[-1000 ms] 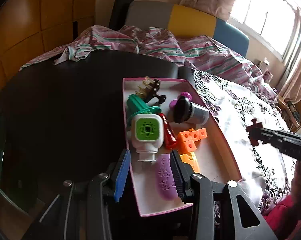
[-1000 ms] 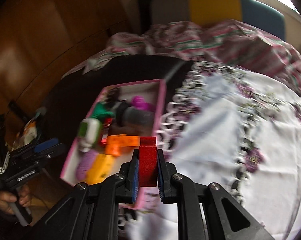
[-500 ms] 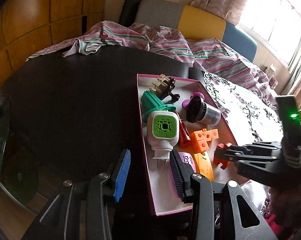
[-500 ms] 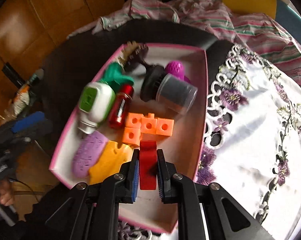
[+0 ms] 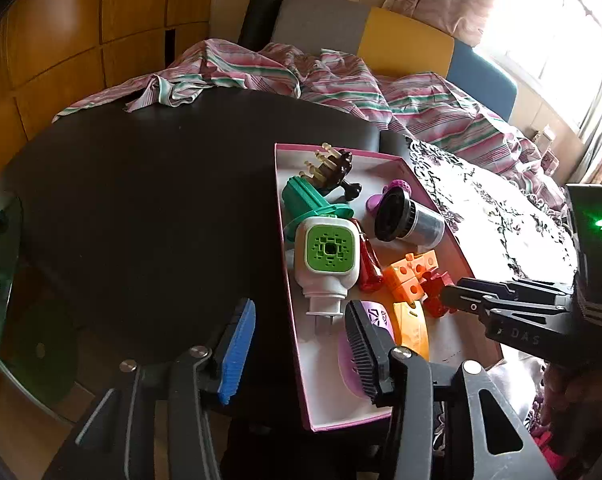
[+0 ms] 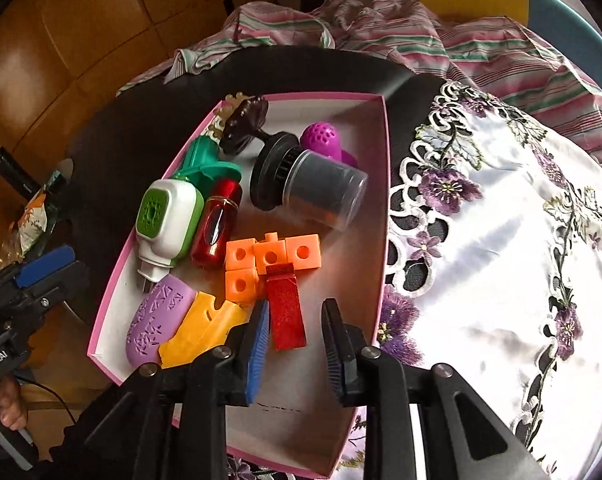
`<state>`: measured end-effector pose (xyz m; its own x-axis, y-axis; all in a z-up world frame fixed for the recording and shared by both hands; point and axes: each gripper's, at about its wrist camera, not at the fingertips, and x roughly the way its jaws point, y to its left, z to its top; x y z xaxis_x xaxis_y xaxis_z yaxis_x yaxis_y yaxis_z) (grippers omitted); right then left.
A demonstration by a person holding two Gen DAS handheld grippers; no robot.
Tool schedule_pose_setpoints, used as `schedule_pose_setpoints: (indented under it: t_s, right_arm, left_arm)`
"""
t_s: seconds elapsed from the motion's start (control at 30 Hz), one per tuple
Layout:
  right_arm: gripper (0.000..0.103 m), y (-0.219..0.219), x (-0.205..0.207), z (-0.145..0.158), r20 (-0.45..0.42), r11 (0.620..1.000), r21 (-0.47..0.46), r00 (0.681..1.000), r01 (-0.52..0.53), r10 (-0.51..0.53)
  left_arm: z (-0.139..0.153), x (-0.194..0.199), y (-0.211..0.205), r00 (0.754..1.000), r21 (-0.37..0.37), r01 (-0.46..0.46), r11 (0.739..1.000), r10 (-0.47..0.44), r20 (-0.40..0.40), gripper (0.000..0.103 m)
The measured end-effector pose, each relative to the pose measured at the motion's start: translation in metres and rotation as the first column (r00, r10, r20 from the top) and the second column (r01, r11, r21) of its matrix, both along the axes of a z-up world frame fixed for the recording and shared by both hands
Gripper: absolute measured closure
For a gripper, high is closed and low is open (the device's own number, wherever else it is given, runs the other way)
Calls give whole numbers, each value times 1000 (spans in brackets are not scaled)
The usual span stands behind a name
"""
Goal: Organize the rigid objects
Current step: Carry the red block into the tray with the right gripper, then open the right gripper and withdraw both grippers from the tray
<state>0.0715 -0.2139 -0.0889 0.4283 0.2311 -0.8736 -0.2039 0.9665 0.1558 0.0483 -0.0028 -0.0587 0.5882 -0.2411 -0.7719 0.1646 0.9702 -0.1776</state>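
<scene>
The right tongs [image 6: 295,344] hang spread over the pink box [image 6: 384,184], their pads flanking but not gripping the red block [image 6: 285,312], which lies on the box floor just below the orange cubes [image 6: 271,258]. The left tongs [image 5: 301,344] are spread too, empty, straddling the box's left wall above the dark tabletop [image 5: 141,200]. Also in the box: a white-and-green plug [image 6: 167,216], a grey jar [image 6: 321,192] and a purple piece [image 6: 157,320].
</scene>
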Motion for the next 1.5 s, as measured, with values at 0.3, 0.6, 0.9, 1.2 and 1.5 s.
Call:
schedule_pose_setpoints:
  t_s: [0.3,0.6,0.9,1.2,1.5]
  right_arm:
    - [77,0,-10,13,49,999,7,998,31,-32]
    - [72,5,-28,20,116,996,4,989,90,-89]
    - [71,8,-44,34,206,983,7,961,186,-183]
    - [70,13,-51,38,232,977,-28,952,212,-200]
    - [70,16,-57,47,274,974,-49,941,220,-198]
  left_arm:
    - [7,-6,-3,1000,17,-8,1000,8,23,46]
    - [19,-15,-6,995,60,-44,997,38,88,36]
    - [31,-27,-8,986,76,-95,993,83,147,8]
    - [33,-34,-14,984,102,-110,989,95,148,0]
    - [39,-43,-7,974,79,-146,986,130,185,0]
